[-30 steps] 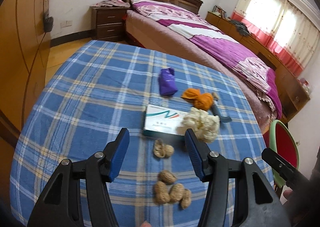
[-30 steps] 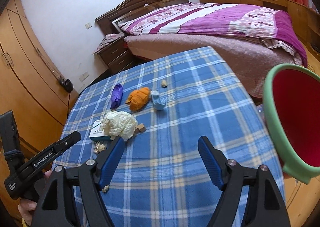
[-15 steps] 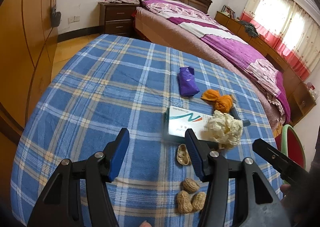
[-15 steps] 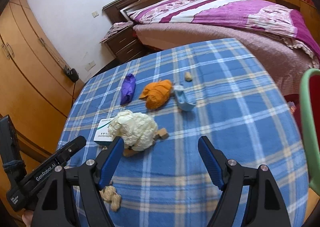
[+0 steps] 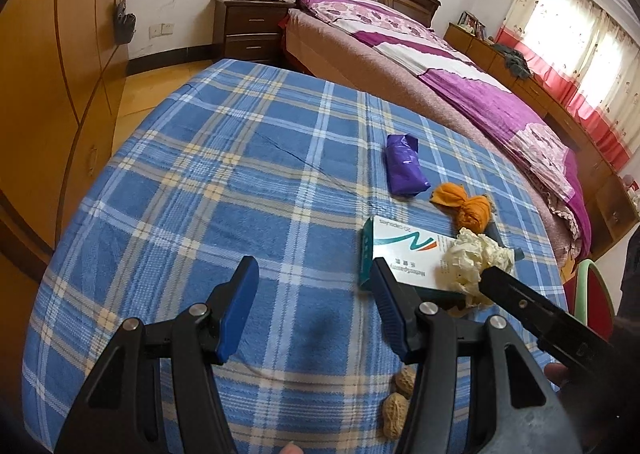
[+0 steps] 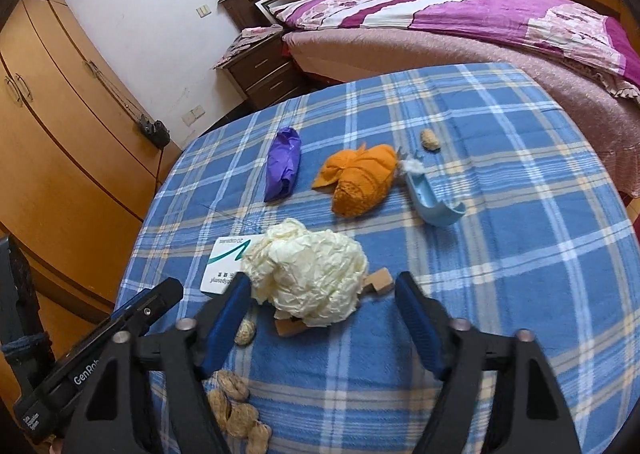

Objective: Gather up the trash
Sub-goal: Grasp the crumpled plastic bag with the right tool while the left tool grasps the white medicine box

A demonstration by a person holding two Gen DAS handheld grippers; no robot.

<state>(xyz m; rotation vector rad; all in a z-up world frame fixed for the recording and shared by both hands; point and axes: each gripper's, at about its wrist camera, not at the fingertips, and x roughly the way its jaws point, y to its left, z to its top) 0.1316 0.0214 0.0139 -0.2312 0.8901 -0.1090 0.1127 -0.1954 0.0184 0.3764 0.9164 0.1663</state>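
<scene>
**Trash pickup barely started: everything is on the counter**

From my remote seat, the biggest thing in front of me is the counter (image 6: pixel 500 254) under its blue plaid cloth, with the bed (image 6: pixel 460 25) behind it. As far as I can judge, nothing has been collected: every piece of trash lies on the cloth, and the red bin with the green rim (image 5: pixel 592 294) shows only at the counter's far edge in the left view.

Going down in size: the crumpled paper wad (image 6: pixel 308 274) sits nearest, half over the medicine box (image 6: pixel 226 262). Beyond them lie the orange cloth bundle (image 6: pixel 360 179), the purple wrapper (image 6: pixel 284 163) and the light-blue plastic piece (image 6: pixel 434 201). Small wood scraps (image 6: pixel 380 280) poke out beside the wad, and peanut shells (image 6: pixel 236 410) are scattered close to me.

My right hand-held gripper (image 6: pixel 320 302) is closing, with the wad between its jaws but not yet pinched, I think. My left hand-held gripper (image 5: pixel 312 302) stays out of it, spread over bare cloth just beside the box and holding nothing.

All pieces remain to be binned.
</scene>
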